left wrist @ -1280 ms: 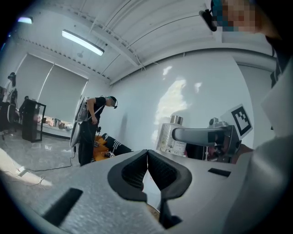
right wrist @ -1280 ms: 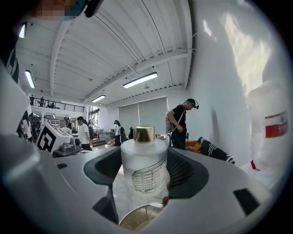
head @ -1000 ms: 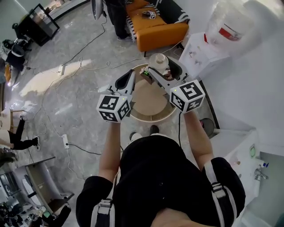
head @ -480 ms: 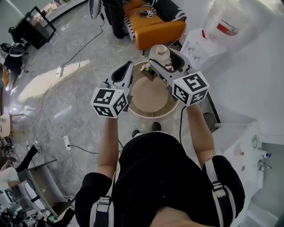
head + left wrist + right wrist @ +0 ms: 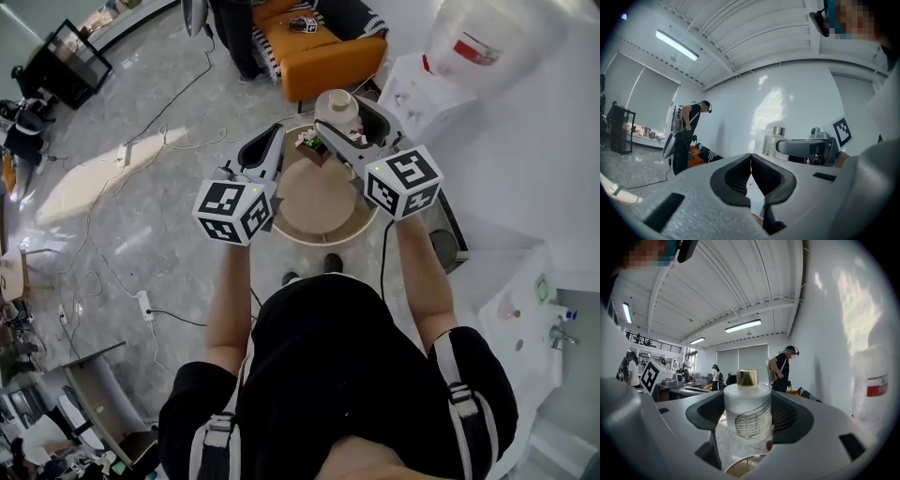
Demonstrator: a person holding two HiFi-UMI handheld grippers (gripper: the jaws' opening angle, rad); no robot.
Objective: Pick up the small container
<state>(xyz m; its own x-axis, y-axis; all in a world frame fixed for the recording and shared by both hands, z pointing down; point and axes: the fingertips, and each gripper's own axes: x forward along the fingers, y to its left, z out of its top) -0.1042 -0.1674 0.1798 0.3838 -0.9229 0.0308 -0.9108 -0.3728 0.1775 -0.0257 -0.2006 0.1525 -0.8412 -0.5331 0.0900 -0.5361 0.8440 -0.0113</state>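
Observation:
The small container is a frosted white bottle [image 5: 747, 414] with a gold cap and a line drawing on its side. My right gripper [image 5: 748, 422] is shut on it, one dark pad on each side of its body. In the head view the bottle [image 5: 337, 110] hangs over the far rim of the round table [image 5: 319, 208], held by the right gripper [image 5: 343, 127]. My left gripper [image 5: 263, 150] hovers over the table's left edge. In the left gripper view its jaws [image 5: 751, 174] are pressed together with nothing between them.
A small brown box with a plant [image 5: 310, 145] stands on the table near the bottle. Beyond the table is an orange sofa [image 5: 323, 52], and at the right a water dispenser [image 5: 450, 56]. Cables [image 5: 141, 141] run across the floor. A person [image 5: 783, 369] stands in the background.
The right gripper has carried the bottle a little higher and farther out over the table's far rim. The left gripper has stayed shut and hardly moved.

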